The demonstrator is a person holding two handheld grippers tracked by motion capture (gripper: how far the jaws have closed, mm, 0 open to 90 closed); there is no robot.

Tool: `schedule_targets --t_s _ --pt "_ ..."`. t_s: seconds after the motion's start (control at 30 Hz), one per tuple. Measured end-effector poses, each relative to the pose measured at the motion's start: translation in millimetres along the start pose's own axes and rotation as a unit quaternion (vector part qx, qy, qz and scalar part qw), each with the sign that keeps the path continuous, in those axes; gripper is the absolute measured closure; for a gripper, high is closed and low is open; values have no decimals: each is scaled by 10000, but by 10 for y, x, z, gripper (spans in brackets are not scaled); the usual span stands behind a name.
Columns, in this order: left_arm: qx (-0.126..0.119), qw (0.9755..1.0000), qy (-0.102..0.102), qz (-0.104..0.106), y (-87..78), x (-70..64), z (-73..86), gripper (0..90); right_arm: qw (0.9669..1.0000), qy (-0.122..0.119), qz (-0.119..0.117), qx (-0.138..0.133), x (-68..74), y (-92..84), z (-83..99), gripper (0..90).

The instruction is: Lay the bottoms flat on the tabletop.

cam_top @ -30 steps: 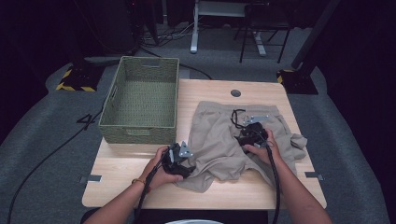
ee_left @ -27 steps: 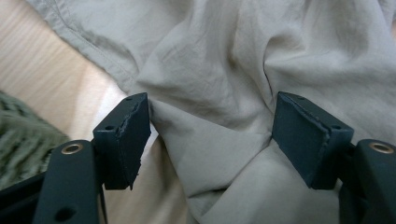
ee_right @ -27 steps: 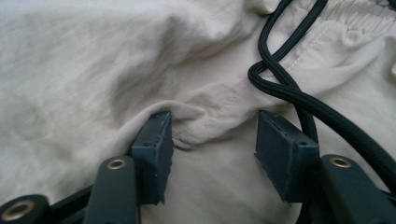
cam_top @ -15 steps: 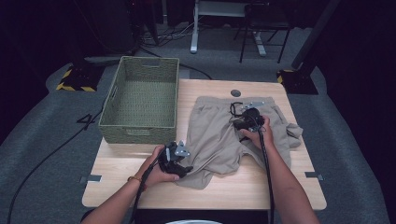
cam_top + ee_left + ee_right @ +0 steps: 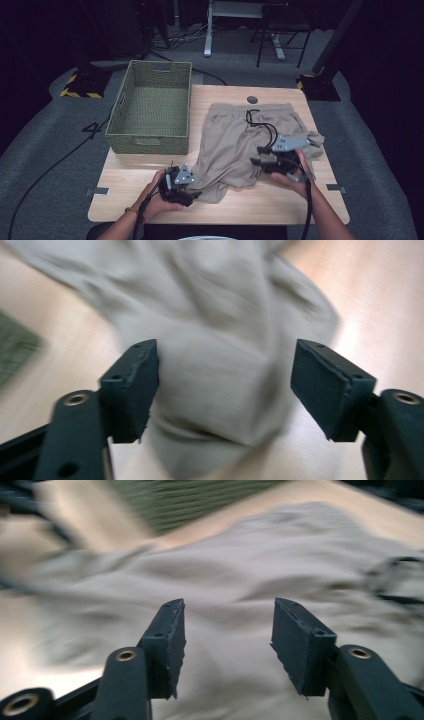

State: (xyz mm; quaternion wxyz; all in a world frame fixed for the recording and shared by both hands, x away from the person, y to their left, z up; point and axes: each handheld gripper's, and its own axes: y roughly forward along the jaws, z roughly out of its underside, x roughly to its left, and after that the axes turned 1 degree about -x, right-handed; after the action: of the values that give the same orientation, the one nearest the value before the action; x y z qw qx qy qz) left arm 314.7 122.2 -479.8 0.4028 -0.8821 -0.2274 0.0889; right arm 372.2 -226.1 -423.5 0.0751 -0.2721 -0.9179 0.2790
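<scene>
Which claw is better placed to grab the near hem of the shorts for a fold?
Left. The left claw sits open at the near hem of the shorts; the right claw hovers open mid-cloth, farther from that edge.

The tool (image 5: 227,647) has just been closing, yet its jaws stand apart with nothing pressed between them. Beyond them lies tan cloth (image 5: 250,580) on the worktop (image 5: 90,525). A green basket (image 5: 185,500), blurred, sits behind; a dark cord (image 5: 395,580), perhaps, lies at right.

High view looks down over the table (image 5: 280,200); both gripper views sit close above the shorts (image 5: 220,390).
</scene>
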Motion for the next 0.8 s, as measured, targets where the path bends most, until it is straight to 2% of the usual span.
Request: schedule_targets --t_s 0.07,0.13,0.2,0.23,0.33,0.43,0.5,0.57,0.67,0.73,0.8 --pt "212 9997 115 -51 56 -62 27 303 9997 -182 -160 68 199 -15 107 510" --pt "181 9998 123 6 107 -81 45 312 9986 -304 -391 166 339 18 223 518" --pt "122 9999 50 18 122 -77 40 323 9978 -408 -453 262 421 95 334 503" --pt "114 9999 80 14 122 -63 33 346 9975 -398 -493 321 441 145 384 494" --pt "36 9999 -98 75 143 -29 41 384 9968 -297 -596 451 431 303 497 479" --pt "-79 9998 -171 108 154 10 50 433 9962 -288 -576 585 409 439 547 481" --pt "-93 9997 -210 91 157 38 42 496 9959 -291 -540 668 401 516 560 497" --pt "-76 9997 -224 39 153 61 37 564 9964 -298 -457 642 377 556 542 550" --pt "-23 9999 -106 -11 135 88 27 726 9959 -429 -205 765 343 591 483 738" --pt "-24 9999 -58 -128 114 97 12 768 9955 -483 -133 805 335 598 460 857" --pt "-62 9998 -12 -175 64 101 -14 806 9954 -486 -174 801 328 581 452 900"
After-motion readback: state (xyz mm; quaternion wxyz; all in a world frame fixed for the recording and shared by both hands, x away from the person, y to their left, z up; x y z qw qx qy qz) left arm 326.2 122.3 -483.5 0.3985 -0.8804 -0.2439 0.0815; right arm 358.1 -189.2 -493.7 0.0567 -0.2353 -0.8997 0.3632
